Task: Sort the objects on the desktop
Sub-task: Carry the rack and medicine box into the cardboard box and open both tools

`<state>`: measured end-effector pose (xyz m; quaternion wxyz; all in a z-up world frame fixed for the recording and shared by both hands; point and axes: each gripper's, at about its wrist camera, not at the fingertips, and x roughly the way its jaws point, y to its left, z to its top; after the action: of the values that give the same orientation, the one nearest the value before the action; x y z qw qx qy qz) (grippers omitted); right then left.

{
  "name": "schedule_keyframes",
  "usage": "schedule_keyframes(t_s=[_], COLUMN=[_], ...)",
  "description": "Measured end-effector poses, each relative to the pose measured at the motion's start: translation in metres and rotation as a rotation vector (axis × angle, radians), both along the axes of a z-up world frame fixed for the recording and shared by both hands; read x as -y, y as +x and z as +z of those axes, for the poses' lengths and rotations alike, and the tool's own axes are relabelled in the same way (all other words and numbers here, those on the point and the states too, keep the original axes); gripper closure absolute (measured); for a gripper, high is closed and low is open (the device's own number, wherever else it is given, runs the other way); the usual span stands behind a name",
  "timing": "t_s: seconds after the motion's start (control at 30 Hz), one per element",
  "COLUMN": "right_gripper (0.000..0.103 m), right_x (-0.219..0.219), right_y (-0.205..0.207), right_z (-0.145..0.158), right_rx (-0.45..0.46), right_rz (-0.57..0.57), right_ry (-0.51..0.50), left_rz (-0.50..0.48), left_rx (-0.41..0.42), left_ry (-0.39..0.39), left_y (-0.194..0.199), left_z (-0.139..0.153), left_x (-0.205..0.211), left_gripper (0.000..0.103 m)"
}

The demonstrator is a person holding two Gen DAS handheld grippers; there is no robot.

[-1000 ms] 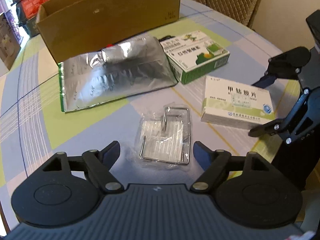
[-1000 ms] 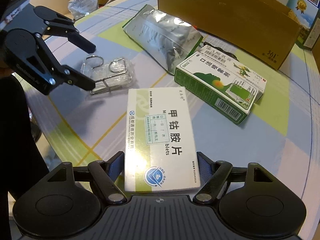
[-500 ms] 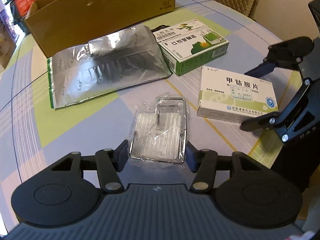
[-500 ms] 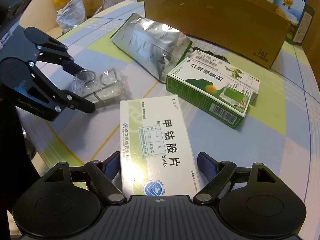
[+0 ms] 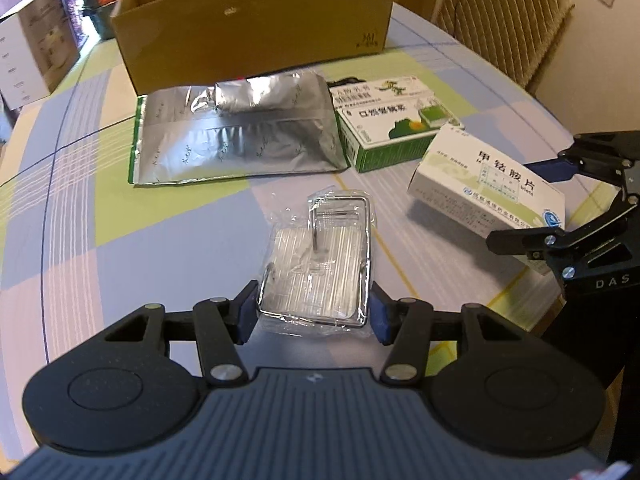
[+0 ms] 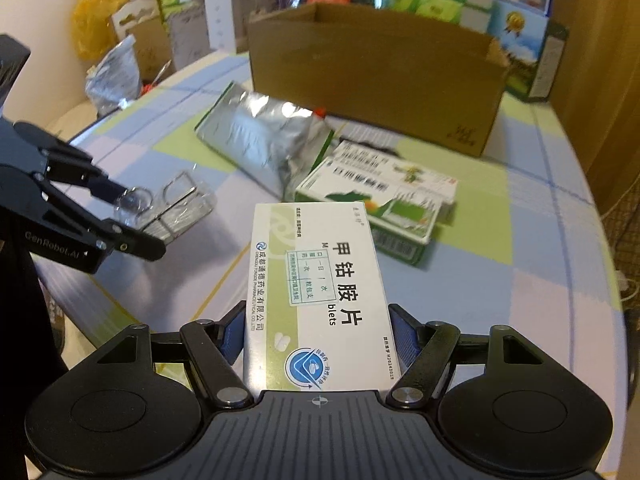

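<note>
Blue-padded fingers (image 5: 245, 312) of left gripper (image 5: 312, 314) clamped on plastic-wrapped wire rack (image 5: 320, 270), right gripper (image 6: 318, 338) pinching glossy white carton (image 6: 320, 300) raised off checked tablecloth (image 5: 120, 240), crinkled foil pouch (image 5: 240, 132) before cardboard box (image 5: 256, 20)

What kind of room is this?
Probably a home dining or living room: a checked tablecloth, a woven chair, and a cardboard box beside medicine boxes being sorted.

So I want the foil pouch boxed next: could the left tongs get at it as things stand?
Probably not right now. The left tongs are shut on the bagged metal rack, so they would have to drop that first. Otherwise the way to the foil pouch looks free: only bare tablecloth lies between.
</note>
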<state>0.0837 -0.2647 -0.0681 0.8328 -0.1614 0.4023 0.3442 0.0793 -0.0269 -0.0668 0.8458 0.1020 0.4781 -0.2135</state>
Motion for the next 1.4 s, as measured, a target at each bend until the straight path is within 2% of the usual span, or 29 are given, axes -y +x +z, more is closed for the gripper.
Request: schedule_keyframes(t_s=[0.27, 0.4, 0.73, 0.9, 1.13, 1.23, 1.4], right_gripper=[0.034, 0.034, 0.034, 0.034, 0.034, 0.034, 0.034], right_x=[0.008, 0.012, 0.015, 0.003, -0.032, -0.05, -0.073], right_y=[-0.004, 0.002, 0.035, 0.072, 0.156, 0.189, 0.236], right_z=[0.035, 0.048, 0.085, 0.106, 0.143, 0.147, 0.129], right_rx=[0.104, 0.103, 0.165, 0.173, 0.201, 0.186, 0.121], right_rz=[-0.019, -0.036, -0.052, -0.045, -0.053, -0.073, -0.119], right_ry=[0.02, 0.042, 0.068, 0.079, 0.096, 0.114, 0.122], left_rz=[0.023, 0.024, 0.034, 0.034, 0.065, 0.1, 0.16], left_rx=[0.06, 0.085, 0.156, 0.197, 0.253, 0.258, 0.218], left_ry=[-0.024, -0.04, -0.045, -0.033, -0.017, -0.016, -0.034], left_y=[-0.006, -0.001, 0.034, 0.071, 0.147, 0.181, 0.228], left_z=[0.033, 0.049, 0.088, 0.111, 0.148, 0.15, 0.135], left_x=[0.007, 0.011, 0.019, 0.022, 0.024, 0.023, 0.02], left_gripper=[0.053, 0.053, 0.053, 0.053, 0.053, 0.053, 0.053])
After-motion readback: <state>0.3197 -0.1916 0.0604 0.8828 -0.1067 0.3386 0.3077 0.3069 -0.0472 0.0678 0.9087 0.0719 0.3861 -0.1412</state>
